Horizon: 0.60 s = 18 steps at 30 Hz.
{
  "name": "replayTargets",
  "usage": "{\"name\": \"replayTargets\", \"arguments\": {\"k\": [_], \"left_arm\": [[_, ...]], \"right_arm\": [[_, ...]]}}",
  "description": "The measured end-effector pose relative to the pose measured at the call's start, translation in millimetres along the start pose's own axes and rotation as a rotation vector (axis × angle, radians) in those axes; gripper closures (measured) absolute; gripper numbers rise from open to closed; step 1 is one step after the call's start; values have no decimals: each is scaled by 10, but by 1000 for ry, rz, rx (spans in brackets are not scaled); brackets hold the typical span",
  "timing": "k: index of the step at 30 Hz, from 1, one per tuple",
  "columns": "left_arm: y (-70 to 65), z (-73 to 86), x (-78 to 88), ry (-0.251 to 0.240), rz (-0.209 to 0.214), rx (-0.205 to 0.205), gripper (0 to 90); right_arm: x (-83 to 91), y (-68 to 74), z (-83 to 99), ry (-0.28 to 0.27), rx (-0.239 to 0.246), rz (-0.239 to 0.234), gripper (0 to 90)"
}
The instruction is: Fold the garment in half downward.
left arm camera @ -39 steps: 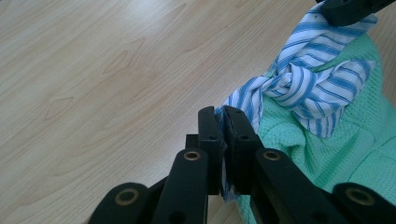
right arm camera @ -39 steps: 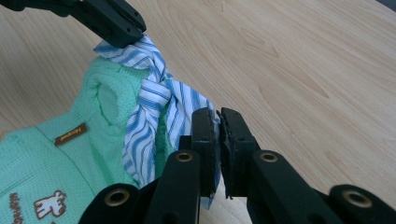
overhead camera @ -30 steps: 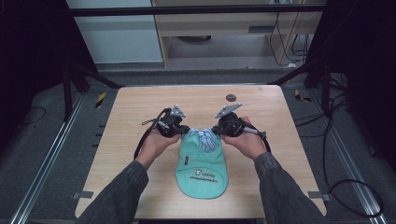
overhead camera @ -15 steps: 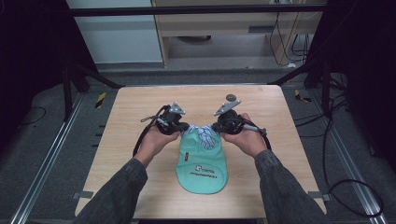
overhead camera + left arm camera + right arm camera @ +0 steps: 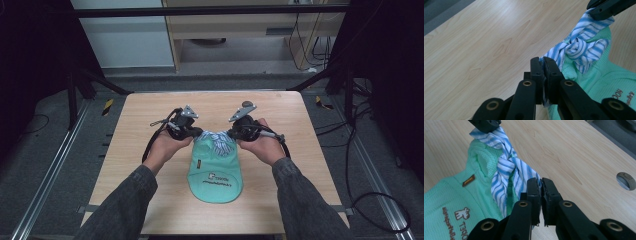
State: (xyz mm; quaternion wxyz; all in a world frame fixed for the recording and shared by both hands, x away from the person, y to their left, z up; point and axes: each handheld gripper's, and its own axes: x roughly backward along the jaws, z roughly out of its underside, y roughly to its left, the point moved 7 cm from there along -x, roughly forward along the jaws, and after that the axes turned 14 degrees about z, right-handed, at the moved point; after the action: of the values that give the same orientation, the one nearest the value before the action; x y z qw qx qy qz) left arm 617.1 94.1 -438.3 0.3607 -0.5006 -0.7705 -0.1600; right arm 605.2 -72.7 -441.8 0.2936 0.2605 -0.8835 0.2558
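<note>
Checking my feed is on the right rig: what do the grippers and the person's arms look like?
Both the left gripper and the right gripper are black, each with a grey three-cornered plate on top and a black cable trailing back. Their jaws are flat black bars with brass-coloured pivot rivets. The person wears dark grey long sleeves.

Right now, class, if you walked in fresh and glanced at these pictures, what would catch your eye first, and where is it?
First the mint-green bib, lying flat in the middle of the wooden table between the person's two hands. Next its blue-and-white striped ties, knotted together at the bib's far end. The left gripper and the right gripper are each shut on one end of the ties, either side of the knot.
</note>
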Motion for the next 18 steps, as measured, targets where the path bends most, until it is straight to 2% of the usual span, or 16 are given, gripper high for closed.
{"name": "replayTargets", "arguments": {"k": [10, 18], "left_arm": [[17, -68, 1, 16, -8, -17, 868], [52, -89, -18, 19, -19, -12, 868]], "right_arm": [[-44, -36, -11, 17, 11, 23, 855], [-48, -64, -44, 17, 22, 29, 853]]}}
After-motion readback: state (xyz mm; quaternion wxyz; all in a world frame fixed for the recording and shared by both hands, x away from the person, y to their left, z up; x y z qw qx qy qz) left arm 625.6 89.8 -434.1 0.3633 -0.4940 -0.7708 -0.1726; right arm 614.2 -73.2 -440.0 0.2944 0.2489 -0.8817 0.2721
